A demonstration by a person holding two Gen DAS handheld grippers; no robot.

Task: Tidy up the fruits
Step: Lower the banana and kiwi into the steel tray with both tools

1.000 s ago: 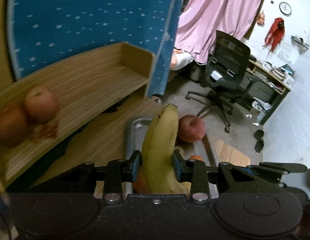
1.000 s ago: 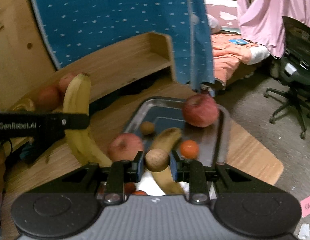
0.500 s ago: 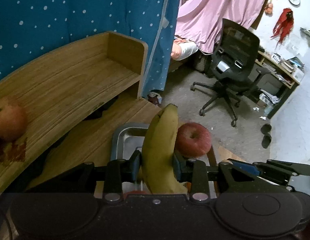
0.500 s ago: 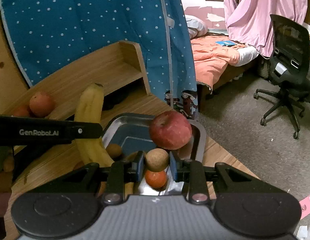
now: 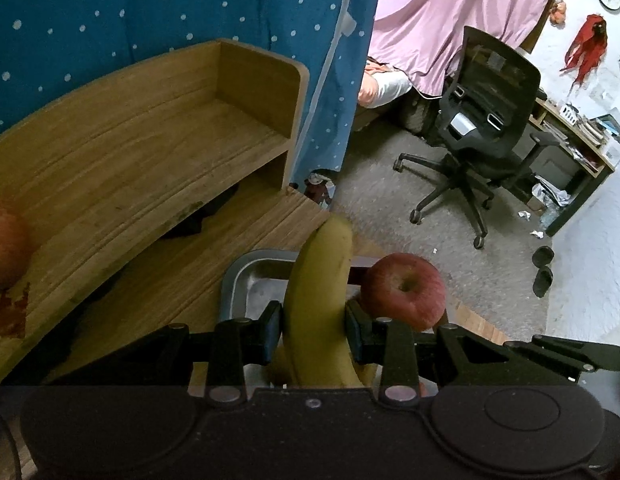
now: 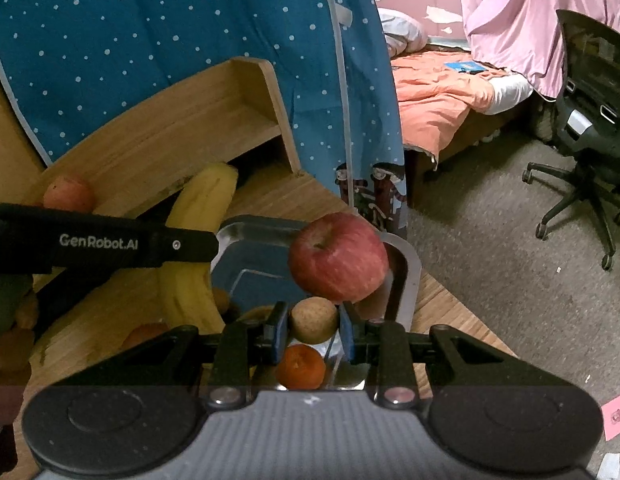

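My left gripper point(image 5: 313, 330) is shut on a yellow banana point(image 5: 318, 300) and holds it above the near-left end of a metal tray point(image 5: 245, 268). The banana point(image 6: 197, 240) and left gripper also show in the right wrist view. My right gripper point(image 6: 314, 330) is shut on a small round brown fruit point(image 6: 314, 319) above the tray point(image 6: 406, 280). A red apple point(image 6: 338, 256) lies in the tray's far right part, also in the left wrist view point(image 5: 404, 290). A small orange fruit point(image 6: 301, 366) lies in the tray below my right gripper.
A wooden shelf point(image 5: 149, 152) stands on the desk at the left, with an apple point(image 5: 5, 248) on it, also visible in the right wrist view point(image 6: 67, 194). A blue dotted curtain point(image 6: 189, 40) hangs behind. An office chair point(image 5: 482, 136) and a bed point(image 6: 438, 92) stand beyond the desk edge.
Both grippers have risen and tilted with their fruit still held. The shelf apples have slid toward the left edge of the left wrist view; the tray now sits lower and closer.
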